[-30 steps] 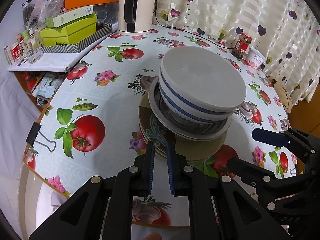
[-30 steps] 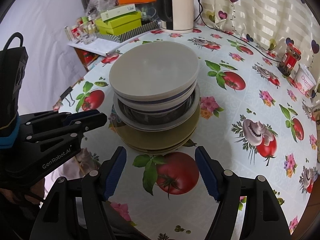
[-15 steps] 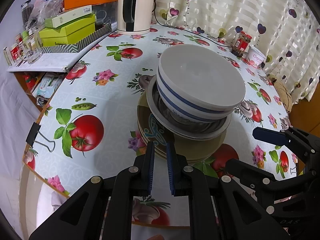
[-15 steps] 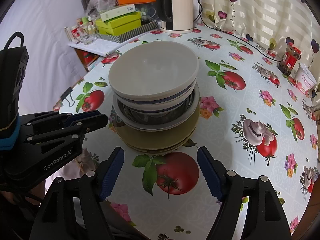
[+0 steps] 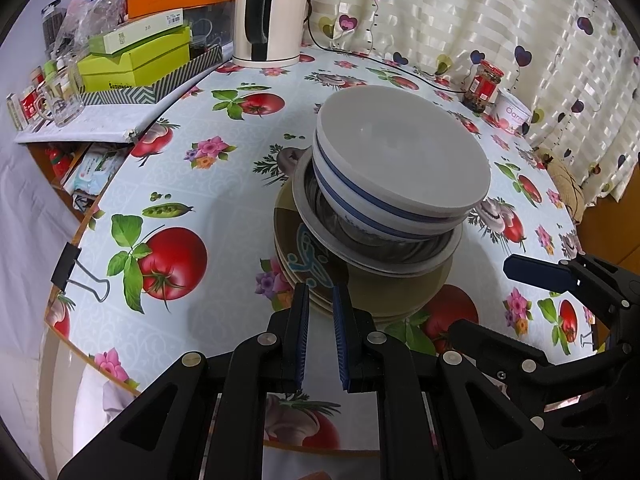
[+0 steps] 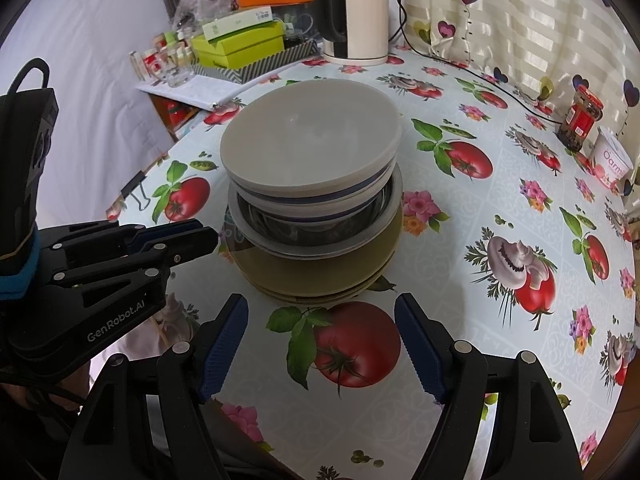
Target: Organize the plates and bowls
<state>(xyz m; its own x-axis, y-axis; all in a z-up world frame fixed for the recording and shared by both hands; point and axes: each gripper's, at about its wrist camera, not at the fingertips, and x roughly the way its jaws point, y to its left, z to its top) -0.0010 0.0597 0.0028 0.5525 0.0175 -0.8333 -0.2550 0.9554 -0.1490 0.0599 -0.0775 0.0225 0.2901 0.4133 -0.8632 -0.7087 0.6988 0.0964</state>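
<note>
Stack of plates and bowls point(image 6: 312, 200) sits mid-tabletop point(image 6: 500, 184), slightly toward its near edge; dead ahead of both claws, round so no long axis. Right gripper point(image 6: 320, 344) spread wide and empty, just short of the stack; left gripper point(image 5: 320, 336) nearly clenched on nothing, tips close to the bottom plate's point(image 5: 360, 292) rim, so slightly nearer.

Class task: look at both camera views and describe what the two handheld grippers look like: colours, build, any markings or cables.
Both the left gripper and the right gripper are black, angular linkage frames with silver rivets and blue textured pads on the jaws. In the right wrist view, the left gripper bears white "GenRobot.AI" lettering, a teal band and a black cable loop.
</note>
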